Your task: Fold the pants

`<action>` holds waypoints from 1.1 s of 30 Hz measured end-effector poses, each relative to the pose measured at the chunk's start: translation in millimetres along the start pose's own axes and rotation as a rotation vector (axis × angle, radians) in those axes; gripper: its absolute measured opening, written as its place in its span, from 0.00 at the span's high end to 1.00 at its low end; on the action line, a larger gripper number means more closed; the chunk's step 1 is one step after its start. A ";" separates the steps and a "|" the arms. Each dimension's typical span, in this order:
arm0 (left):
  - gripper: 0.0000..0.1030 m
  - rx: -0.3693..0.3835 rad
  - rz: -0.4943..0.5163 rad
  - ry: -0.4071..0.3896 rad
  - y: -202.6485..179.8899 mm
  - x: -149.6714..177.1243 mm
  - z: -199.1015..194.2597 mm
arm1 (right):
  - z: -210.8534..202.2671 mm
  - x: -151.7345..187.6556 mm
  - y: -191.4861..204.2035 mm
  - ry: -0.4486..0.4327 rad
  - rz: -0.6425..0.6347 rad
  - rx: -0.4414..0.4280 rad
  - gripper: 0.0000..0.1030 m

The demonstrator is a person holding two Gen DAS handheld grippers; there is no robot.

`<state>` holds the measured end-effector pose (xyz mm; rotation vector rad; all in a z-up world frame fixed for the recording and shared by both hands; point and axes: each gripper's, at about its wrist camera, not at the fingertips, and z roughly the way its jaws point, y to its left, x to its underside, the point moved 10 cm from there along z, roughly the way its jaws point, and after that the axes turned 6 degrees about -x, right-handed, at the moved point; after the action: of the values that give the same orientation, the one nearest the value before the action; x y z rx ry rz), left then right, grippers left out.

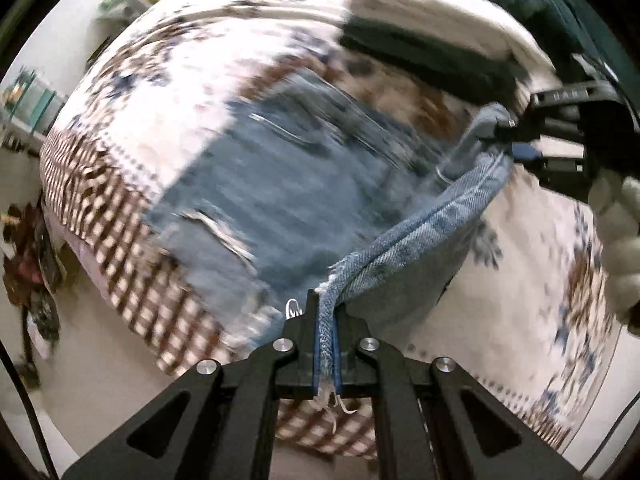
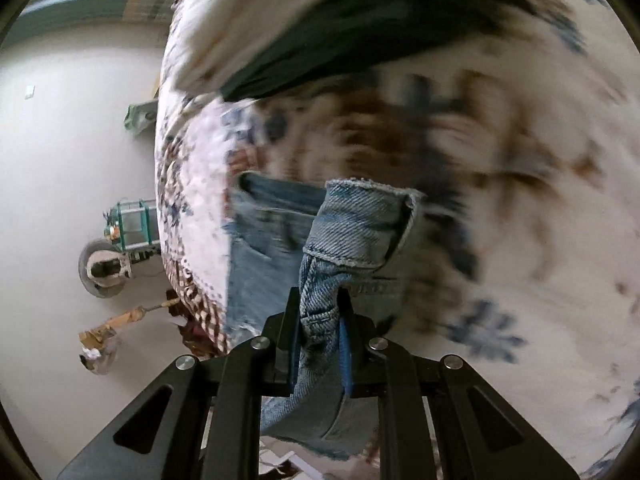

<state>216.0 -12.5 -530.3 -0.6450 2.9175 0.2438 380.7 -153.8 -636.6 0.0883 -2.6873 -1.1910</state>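
Observation:
Light blue ripped jeans (image 1: 280, 184) lie on a bed with a patterned cover (image 1: 168, 92). My left gripper (image 1: 327, 320) is shut on a frayed hem of the jeans and lifts it off the bed. My right gripper (image 1: 508, 136) shows at the right of the left wrist view, shut on the other end of the same raised denim edge. In the right wrist view my right gripper (image 2: 320, 320) is shut on a bunched fold of the jeans (image 2: 352, 224), held above the bed. Both views are blurred by motion.
A dark green garment (image 1: 424, 56) and a white one (image 1: 432, 8) lie on the bed beyond the jeans. The floor (image 2: 72, 152) beside the bed holds a small cart (image 2: 132, 224), a round device (image 2: 104, 272) and clutter (image 1: 28, 264).

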 end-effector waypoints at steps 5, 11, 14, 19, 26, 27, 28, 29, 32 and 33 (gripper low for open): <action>0.98 -0.042 -0.094 0.008 73.9 -31.0 20.8 | 70.5 -17.7 73.6 0.064 -0.085 0.103 0.84; 0.97 -0.103 -0.134 0.051 154.9 -61.0 79.6 | 166.3 -39.0 113.0 0.126 -0.116 0.255 0.84; 0.97 -0.105 -0.139 0.092 178.5 -65.2 113.1 | 203.1 -47.0 117.8 0.158 -0.162 0.334 0.83; 0.67 -0.050 -0.232 0.151 205.0 -49.0 132.9 | 238.4 -42.6 124.3 0.290 -0.254 0.379 0.36; 0.11 0.107 -0.549 0.168 230.9 6.2 115.4 | 174.6 -26.8 108.4 0.203 -0.372 0.446 0.10; 0.11 0.139 -0.592 0.178 228.7 16.8 113.7 | 164.5 -24.3 102.9 0.193 -0.361 0.436 0.10; 0.11 0.170 -0.637 0.192 225.1 27.7 112.9 | 153.1 -22.2 94.5 0.184 -0.341 0.429 0.10; 0.11 0.201 -0.694 0.210 219.9 42.3 111.9 | 140.5 -19.2 83.0 0.172 -0.305 0.424 0.10; 0.11 0.288 -0.782 0.248 193.0 63.6 108.3 | 119.1 -12.8 54.1 0.161 -0.220 0.385 0.10; 0.11 0.306 -0.798 0.259 182.5 67.9 106.3 | 113.4 -11.0 40.7 0.161 -0.186 0.389 0.10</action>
<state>87.9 143.3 -622.8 -1.7770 2.5460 -0.3919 369.1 -42.5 -682.6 0.4778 -2.7711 -0.6520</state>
